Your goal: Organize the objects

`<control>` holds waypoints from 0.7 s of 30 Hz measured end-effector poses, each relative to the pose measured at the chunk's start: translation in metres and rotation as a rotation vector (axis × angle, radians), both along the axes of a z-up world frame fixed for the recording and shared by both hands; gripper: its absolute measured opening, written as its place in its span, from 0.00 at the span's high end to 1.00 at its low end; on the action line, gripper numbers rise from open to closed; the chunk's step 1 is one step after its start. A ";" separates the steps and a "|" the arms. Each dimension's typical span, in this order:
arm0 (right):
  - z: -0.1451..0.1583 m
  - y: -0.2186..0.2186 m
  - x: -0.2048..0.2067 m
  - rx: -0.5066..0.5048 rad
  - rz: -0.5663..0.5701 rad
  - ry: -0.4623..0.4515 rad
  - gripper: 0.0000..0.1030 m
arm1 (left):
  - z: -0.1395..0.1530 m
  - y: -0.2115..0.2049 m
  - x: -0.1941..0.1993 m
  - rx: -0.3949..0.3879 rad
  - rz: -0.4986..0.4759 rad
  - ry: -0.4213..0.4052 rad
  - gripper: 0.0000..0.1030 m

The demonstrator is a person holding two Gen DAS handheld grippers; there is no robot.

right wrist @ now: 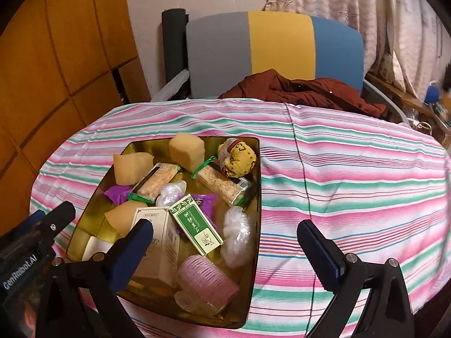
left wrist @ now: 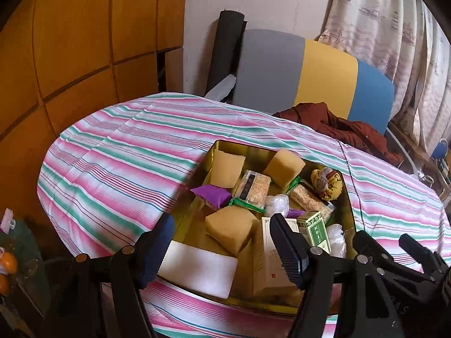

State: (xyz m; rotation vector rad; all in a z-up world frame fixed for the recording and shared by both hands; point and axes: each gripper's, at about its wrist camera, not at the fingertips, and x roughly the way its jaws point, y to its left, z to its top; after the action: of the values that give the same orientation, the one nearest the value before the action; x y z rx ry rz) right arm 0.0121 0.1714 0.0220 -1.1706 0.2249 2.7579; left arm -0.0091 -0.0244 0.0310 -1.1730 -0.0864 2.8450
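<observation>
A gold tin tray (left wrist: 348,202) (right wrist: 253,287) sits on the striped tablecloth (left wrist: 112,163) (right wrist: 352,191), filled with several items. Among them are yellow sponges (left wrist: 229,229) (right wrist: 187,152), wrapped cereal bars (left wrist: 252,190) (right wrist: 221,187), purple packets (left wrist: 208,194), a green box (right wrist: 197,226), a beige box (left wrist: 266,264), a white foam block (left wrist: 198,267) and a pink ribbed jar (right wrist: 208,278). My left gripper (left wrist: 222,249) hovers open above the tray's near end, nothing between its pads. My right gripper (right wrist: 227,246) stands wide open over the pink jar, not touching it.
A grey, yellow and blue chair (left wrist: 310,76) (right wrist: 276,42) stands behind the table with a rust-brown garment (left wrist: 338,129) (right wrist: 304,90) on it. Wooden panelling (left wrist: 70,42) fills the left side, a curtain (right wrist: 352,5) the right. The cloth to the right of the tray is bare.
</observation>
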 end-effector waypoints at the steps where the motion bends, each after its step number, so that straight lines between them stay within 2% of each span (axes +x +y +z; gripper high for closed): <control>1: 0.000 0.000 0.000 0.006 -0.005 -0.004 0.00 | 0.000 0.001 0.000 -0.004 -0.004 -0.002 0.31; 11: -0.001 0.005 0.001 0.016 -0.025 0.000 0.00 | -0.001 0.016 0.005 -0.092 -0.029 -0.008 0.31; 21: -0.003 0.004 0.000 0.039 -0.029 -0.004 0.00 | -0.003 0.009 0.003 -0.092 0.003 -0.015 0.31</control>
State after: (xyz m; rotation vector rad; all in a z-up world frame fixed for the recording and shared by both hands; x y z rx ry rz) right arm 0.0121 0.1756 0.0192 -1.1541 0.1851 2.7215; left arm -0.0058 -0.0153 0.0279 -1.2116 0.0429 2.8720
